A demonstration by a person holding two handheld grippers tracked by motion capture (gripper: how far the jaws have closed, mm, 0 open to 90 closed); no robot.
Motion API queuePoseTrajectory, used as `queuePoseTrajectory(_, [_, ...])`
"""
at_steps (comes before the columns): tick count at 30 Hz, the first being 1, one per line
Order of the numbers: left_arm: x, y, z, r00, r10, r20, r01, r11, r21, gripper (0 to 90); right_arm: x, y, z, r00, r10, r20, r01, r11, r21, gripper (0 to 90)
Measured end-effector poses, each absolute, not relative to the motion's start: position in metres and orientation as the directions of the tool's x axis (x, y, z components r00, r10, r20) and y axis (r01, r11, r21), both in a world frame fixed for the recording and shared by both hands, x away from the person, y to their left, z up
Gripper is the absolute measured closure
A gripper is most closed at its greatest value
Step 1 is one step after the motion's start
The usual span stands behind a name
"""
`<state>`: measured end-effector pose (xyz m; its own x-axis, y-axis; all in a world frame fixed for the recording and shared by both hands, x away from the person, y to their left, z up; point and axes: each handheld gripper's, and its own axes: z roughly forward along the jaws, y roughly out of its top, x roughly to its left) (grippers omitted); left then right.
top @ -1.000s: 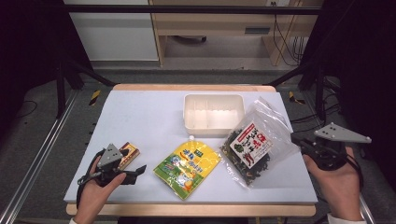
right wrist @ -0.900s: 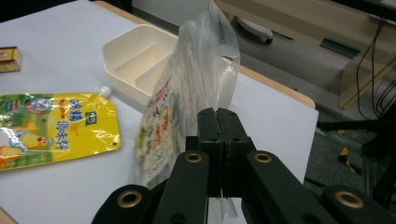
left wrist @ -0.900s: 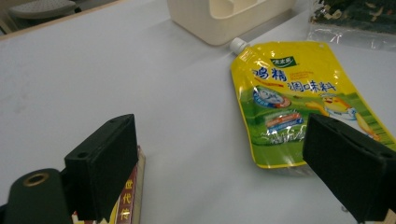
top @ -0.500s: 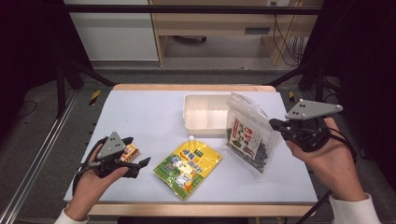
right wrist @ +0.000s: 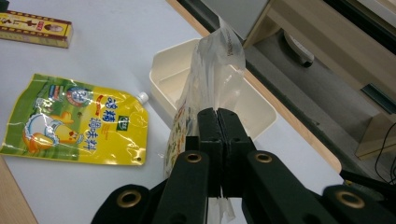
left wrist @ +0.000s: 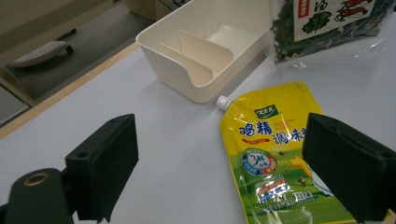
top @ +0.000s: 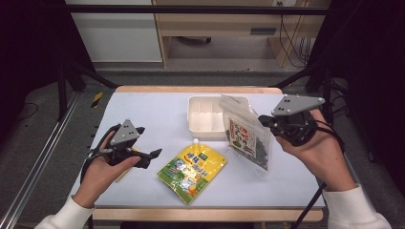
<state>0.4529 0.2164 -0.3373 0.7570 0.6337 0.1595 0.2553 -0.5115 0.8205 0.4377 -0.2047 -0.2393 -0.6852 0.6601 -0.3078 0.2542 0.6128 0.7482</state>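
The right hand-held gripper (top: 265, 123) is clamped on the edge of a clear bag of dark dried greens (top: 247, 138), which hangs upright just beside the cream bin (top: 206, 117), its lower end near the white surface (top: 157, 109). The bin holds only its slanted divider walls. The left hand-held gripper (left wrist: 224, 172) hovers with jaws wide apart above the surface near the yellow spouted pouch (top: 192, 171), which lies flat just in front of the bin.
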Motion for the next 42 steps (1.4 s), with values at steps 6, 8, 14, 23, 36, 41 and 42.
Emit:
queuePoseTrajectory(6, [0.457,0.208,-0.333,0.778,0.609,0.156,0.243,-0.519,0.819,11.3,0.444,-0.194,-0.240,-0.712,0.636,-0.299,0.238,0.619,0.749,89.5])
queuePoseTrajectory(8, [0.459,0.204,-0.329,0.785,0.598,0.161,0.237,-0.530,0.814,11.4,0.446,-0.190,-0.239,-0.720,0.627,-0.298,0.233,0.622,0.748,89.5])
queuePoseTrajectory(14, [0.466,0.187,-0.316,0.804,0.561,0.196,0.199,-0.565,0.801,14.1,0.452,-0.181,-0.238,-0.741,0.603,-0.296,0.214,0.629,0.748,89.5])
queuePoseTrajectory(23, [0.474,0.162,-0.303,0.826,0.513,0.236,0.147,-0.600,0.787,18.5,0.455,-0.165,-0.235,-0.750,0.580,-0.317,0.190,0.650,0.736,89.7])
queuePoseTrajectory(36, [0.463,0.163,-0.288,0.831,0.500,0.243,0.117,-0.586,0.802,24.4,0.435,-0.178,-0.212,-0.749,0.566,-0.346,0.152,0.654,0.742,89.7])
queuePoseTrajectory(41, [0.461,0.155,-0.283,0.838,0.486,0.248,0.107,-0.592,0.799,24.7,0.425,-0.184,-0.201,-0.754,0.560,-0.342,0.133,0.641,0.756,89.7])
queuePoseTrajectory(42, [0.461,0.154,-0.283,0.839,0.483,0.249,0.106,-0.594,0.797,24.7,0.423,-0.185,-0.198,-0.753,0.559,-0.346,0.131,0.643,0.755,89.7])
